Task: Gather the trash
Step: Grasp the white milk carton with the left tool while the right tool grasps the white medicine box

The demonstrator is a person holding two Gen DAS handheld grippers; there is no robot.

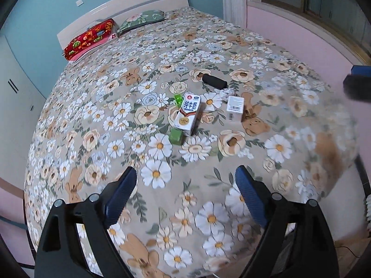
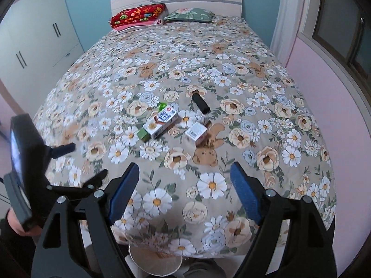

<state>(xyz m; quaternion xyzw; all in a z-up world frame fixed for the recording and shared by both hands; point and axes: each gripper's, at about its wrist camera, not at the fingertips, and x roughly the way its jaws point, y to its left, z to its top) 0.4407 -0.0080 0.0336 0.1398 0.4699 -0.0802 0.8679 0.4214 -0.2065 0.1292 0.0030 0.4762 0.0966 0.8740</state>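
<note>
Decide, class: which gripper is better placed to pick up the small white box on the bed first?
Probably the right gripper: open, empty, and the white box lies almost straight ahead of it. From the left gripper, it sits off to the right.

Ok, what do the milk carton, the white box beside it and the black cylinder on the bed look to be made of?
Milk carton: coated paperboard, slightly glossy, by its printed faces and crisp folded edges.
White box: thin card, matte, with a printed barcode label.
Black cylinder: dull, no shine, maybe foam or rubber; the look leaves it open.
All lie on the floral bedspread, apparently soft woven fabric.
</note>
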